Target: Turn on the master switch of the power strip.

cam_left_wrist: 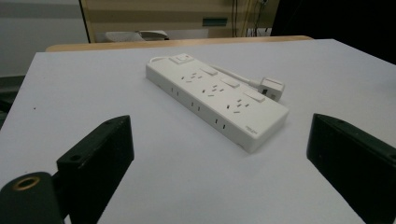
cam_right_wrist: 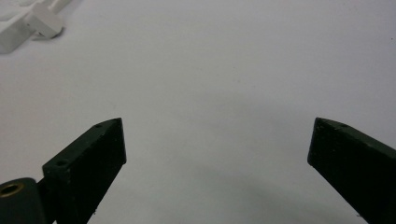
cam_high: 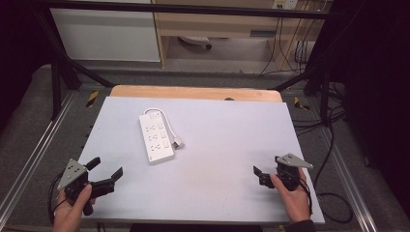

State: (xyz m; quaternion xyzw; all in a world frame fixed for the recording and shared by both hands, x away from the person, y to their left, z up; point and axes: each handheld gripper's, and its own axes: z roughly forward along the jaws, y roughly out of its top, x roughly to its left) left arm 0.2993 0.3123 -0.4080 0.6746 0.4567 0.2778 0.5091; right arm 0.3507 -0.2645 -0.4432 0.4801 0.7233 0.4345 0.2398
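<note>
Grippers sit at the near corners of the pale table (cam_high: 232, 145), both with nothing between their jaws. Left gripper (cam_high: 107, 171) rests at the near left edge, held in the person's left hand (cam_high: 72, 212), its jaws spread wide and aimed across the surface toward the white power strip (cam_high: 155, 137). From the left gripper view the power strip (cam_left_wrist: 217, 98) lies flat, running diagonally, with its switch end farther off and its plain end nearer; its cord loops round to a white plug (cam_left_wrist: 272, 87) lying just beside the strip's far long side. Right gripper (cam_high: 258, 175), in the right hand (cam_high: 295, 198) at the near right, also has its jaws spread, well apart from the strip; in the right gripper view the plug (cam_right_wrist: 44, 22) shows at the upper left corner.

Judging from this, the reach has not begun. To do it well, I would bring the left gripper in low and square to the strip's long sides, closing across its narrow width near the middle so it does not pivot. The right gripper would best approach the plug from its free side, keeping off the cord.
</note>
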